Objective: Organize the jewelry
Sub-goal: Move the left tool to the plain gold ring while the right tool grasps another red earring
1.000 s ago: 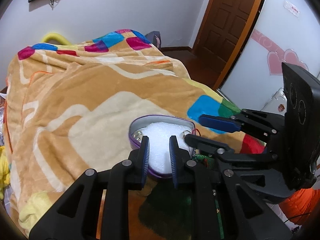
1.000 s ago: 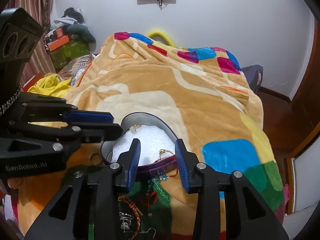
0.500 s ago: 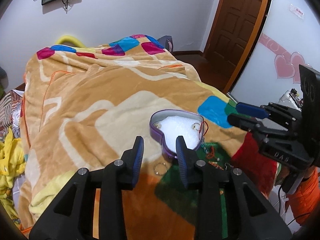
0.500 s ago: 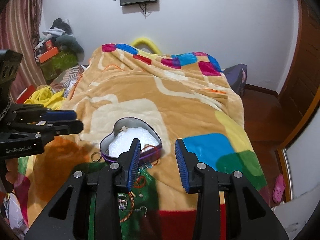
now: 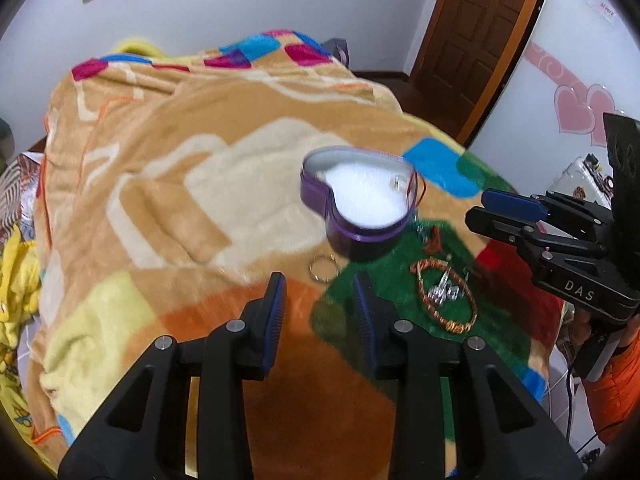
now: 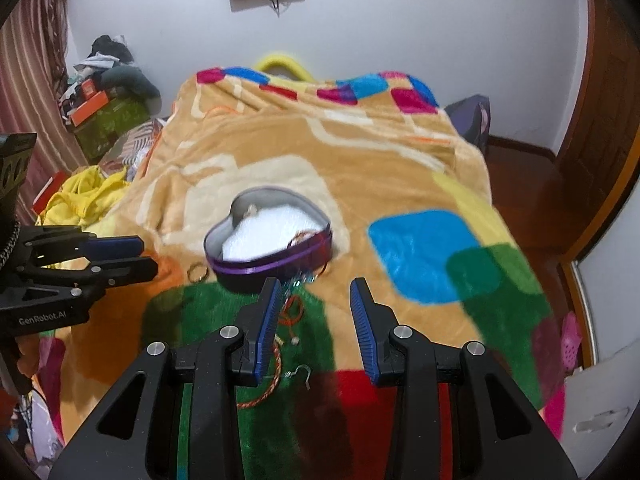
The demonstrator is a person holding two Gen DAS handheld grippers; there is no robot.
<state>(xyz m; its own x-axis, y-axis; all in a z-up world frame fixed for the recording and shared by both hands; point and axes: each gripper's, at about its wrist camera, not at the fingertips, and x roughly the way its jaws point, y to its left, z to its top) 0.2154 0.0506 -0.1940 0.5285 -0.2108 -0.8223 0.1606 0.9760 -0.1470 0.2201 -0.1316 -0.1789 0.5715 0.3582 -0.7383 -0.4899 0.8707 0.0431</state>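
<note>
Both grippers have backed off the heart tin (image 5: 360, 204); left gripper (image 5: 320, 312) and right gripper (image 6: 314, 320) hang spread, empty. Nearest, just ahead of the left one, a gold ring (image 5: 322, 267) lies on the blanket (image 5: 180, 184).

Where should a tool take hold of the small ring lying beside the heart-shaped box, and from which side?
Grip the small ring across its thin band, coming from above. It seems to lie flat on the blanket, so a sideways approach would likely only push it. The left tool is open and nearest; the heart-shaped box stands just beyond.
</note>
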